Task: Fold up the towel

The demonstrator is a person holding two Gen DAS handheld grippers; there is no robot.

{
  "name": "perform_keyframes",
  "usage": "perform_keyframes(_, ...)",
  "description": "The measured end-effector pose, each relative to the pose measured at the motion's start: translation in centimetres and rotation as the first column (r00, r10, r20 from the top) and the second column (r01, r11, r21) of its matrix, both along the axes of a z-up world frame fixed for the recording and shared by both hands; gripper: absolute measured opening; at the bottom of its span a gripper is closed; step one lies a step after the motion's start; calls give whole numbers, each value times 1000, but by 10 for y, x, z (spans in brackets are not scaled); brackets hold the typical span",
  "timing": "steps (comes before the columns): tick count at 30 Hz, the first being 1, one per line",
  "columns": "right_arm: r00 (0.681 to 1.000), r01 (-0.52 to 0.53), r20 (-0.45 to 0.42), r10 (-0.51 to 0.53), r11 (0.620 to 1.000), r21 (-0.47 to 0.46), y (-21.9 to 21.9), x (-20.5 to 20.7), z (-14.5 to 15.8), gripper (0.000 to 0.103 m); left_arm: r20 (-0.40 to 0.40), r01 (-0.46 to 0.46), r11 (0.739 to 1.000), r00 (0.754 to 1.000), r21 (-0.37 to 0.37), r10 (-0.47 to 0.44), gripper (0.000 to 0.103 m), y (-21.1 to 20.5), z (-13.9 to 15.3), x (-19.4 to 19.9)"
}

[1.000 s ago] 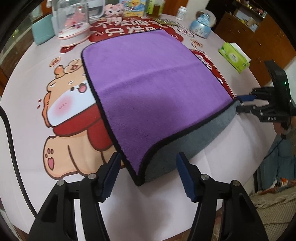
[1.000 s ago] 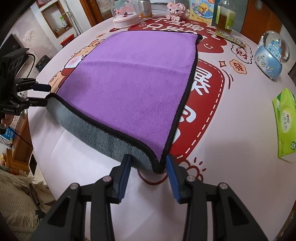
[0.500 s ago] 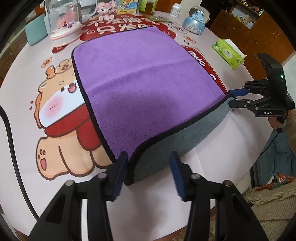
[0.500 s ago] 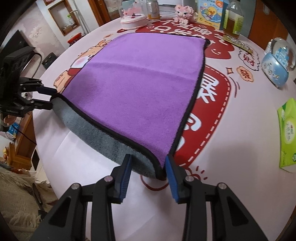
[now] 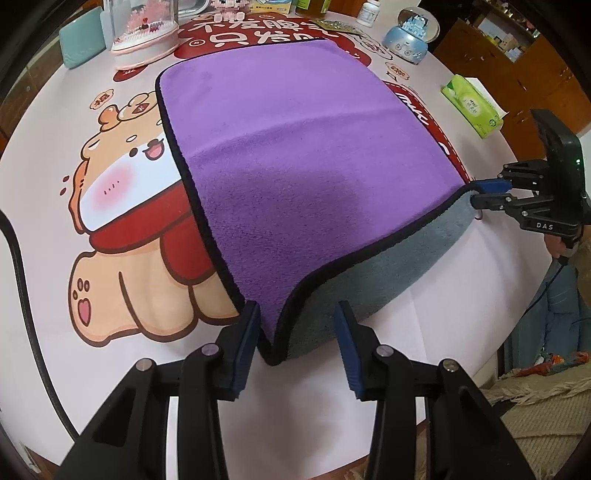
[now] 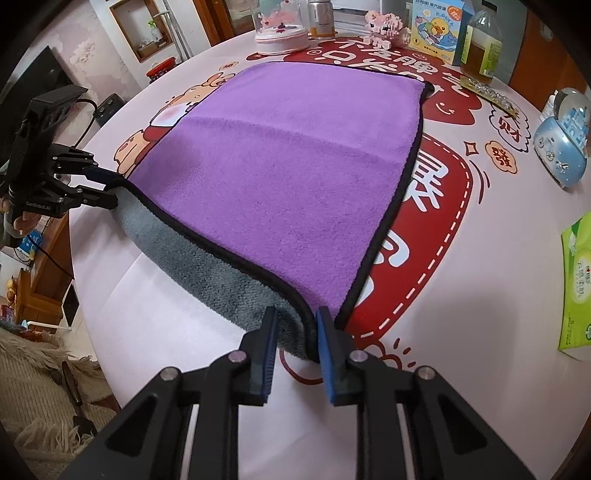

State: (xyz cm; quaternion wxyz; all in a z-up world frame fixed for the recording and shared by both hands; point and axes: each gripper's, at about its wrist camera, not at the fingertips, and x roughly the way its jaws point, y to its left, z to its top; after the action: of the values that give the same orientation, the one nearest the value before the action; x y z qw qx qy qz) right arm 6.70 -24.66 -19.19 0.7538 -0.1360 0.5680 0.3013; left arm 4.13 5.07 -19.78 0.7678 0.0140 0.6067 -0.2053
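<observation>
A purple towel with a grey underside and black trim lies on the round table; it also shows in the right wrist view. Its near edge is lifted, showing the grey side. My left gripper has its jaws around the towel's near left corner with gaps on both sides. My right gripper has narrowed on the near right corner, its pads against the cloth. Each gripper shows in the other's view, left and right, at the towel's opposite corner.
A printed cartoon tablecloth covers the table. A green tissue pack, a blue snow globe, a pink domed box, a bottle and small boxes stand around the far rim. The table edge is just below both grippers.
Both grippers moved forward onto the towel's near corners. The right jaws narrowed onto the corner. The left jaws closed partway around theirs. The near edge has risen slightly.
</observation>
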Motion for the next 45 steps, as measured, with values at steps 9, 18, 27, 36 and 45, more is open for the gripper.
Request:
perform_keyframes(9, 1000, 0, -7, 0, 1000, 7, -1, 0, -2, 20, 11, 12, 1000, 1000, 27, -12, 9, -9, -2, -4)
perform_keyframes(18, 998, -3, 61, 4, 1000, -5, 0, -7, 9, 5, 86, -35, 994, 996, 106, 26, 5, -14, 11, -15)
perform_keyframes(27, 982, 59, 178, -60, 998, 11, 4, 6, 41, 5, 183, -144, 980, 976, 138, 118, 5, -15, 43, -1)
perform_keyframes(36, 944, 185, 272, -186, 982, 31, 18, 51, 75, 5, 290, -264, 950, 934, 168, 208, 5, -11, 79, 54)
perform_keyframes(45, 913, 295, 297, -280, 955, -5, 40, 120, 79, 5, 300, -304, 939, 921, 163, 247, 5, 3, 81, 127)
